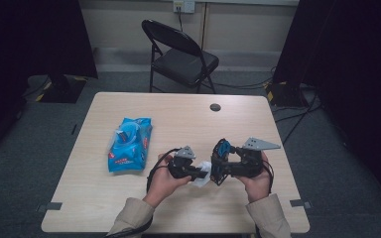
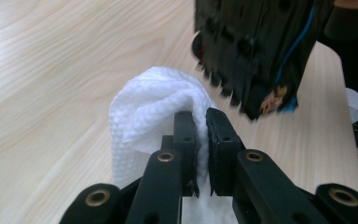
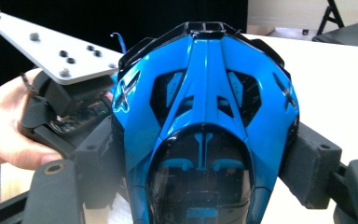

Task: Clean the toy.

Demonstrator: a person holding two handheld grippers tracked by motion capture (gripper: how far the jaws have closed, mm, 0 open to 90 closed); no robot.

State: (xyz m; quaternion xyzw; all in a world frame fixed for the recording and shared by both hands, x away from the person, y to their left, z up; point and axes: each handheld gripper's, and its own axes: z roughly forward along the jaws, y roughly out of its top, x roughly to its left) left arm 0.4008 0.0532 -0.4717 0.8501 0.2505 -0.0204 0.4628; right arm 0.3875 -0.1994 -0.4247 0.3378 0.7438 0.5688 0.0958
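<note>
Near table edge, centre: left gripper (image 1: 198, 171) clamped on bunched white wet wipe (image 2: 154, 107); right gripper (image 1: 217, 166) jaws pinch sides of blue toy car (image 3: 205, 116), held just right of wipe, above wooden table (image 1: 178, 119).

Risks: glossy hard plastic shell may slide out of foam pads under wiping push; soft embossed wipe, thin pinch, may pull free. Blue crinkly wipes pack (image 1: 129, 144) lies far left.
</note>
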